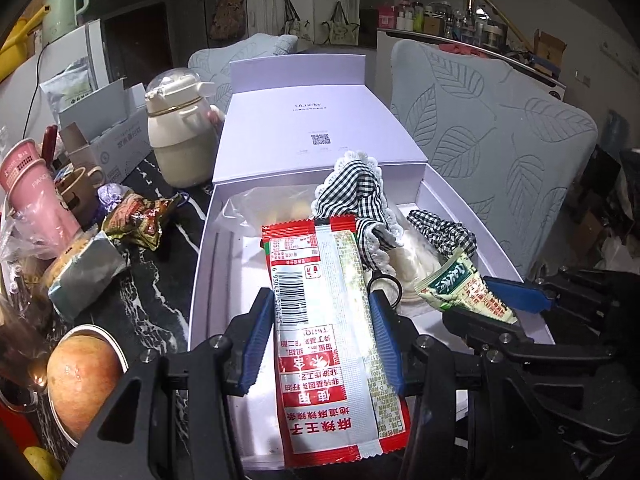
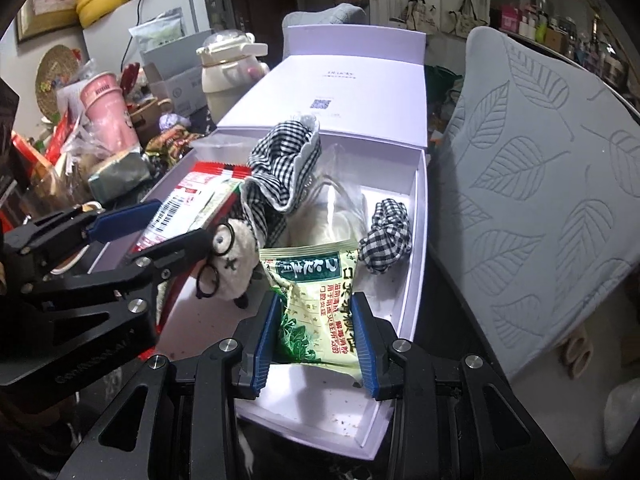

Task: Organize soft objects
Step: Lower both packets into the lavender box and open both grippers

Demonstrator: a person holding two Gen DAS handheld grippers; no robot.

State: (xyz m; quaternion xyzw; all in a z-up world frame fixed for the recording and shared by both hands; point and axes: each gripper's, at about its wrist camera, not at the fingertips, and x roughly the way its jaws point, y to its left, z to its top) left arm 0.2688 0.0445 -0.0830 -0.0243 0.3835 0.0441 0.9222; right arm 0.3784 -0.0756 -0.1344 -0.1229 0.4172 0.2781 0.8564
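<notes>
An open white box lies on the dark table. My left gripper is shut on a long red-and-white snack packet and holds it over the box's left side; the packet also shows in the right wrist view. My right gripper is shut on a green lozenge packet over the box's near right part. Inside lie a plush sheep with glasses, a checked lace-edged cloth, a checked scrunchie and a clear bag.
The box lid stands open at the back. Left of the box are a cream bottle, pink cups, a foil snack bag, a wrapped block and an apple in a bowl. A leaf-patterned chair stands right.
</notes>
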